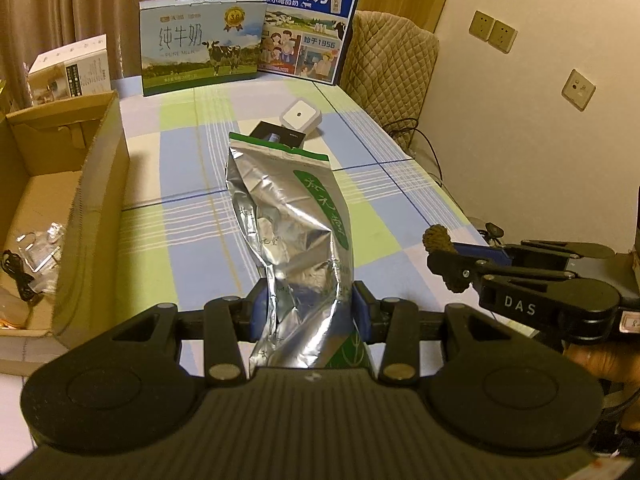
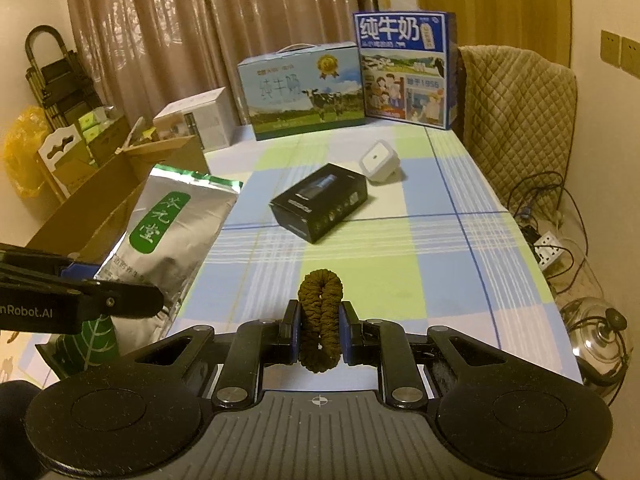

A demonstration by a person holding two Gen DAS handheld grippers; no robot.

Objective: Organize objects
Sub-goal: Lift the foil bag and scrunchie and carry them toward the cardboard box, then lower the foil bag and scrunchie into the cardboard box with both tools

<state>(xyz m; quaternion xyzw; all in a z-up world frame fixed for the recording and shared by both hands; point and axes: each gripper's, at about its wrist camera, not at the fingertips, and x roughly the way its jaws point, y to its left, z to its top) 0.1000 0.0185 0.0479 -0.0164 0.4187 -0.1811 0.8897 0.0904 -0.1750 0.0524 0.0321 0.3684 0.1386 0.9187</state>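
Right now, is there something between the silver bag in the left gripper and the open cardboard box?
Nothing visible. The silver bag, held by the left gripper, has only bare tablecloth between it and the cardboard box at its left.

Readable text on boxes, pouch, claws

Blue milk box point(image 1: 308, 24): "纯牛奶", "1956". Pale milk box point(image 1: 200, 46): "纯牛奶", "PURE MILK". Foil pouch point(image 2: 168, 228): "谷元堂". Right claw point(image 1: 444, 260) arm: "DAS". Left claw point(image 2: 132, 300) arm: "nRobot.AI".
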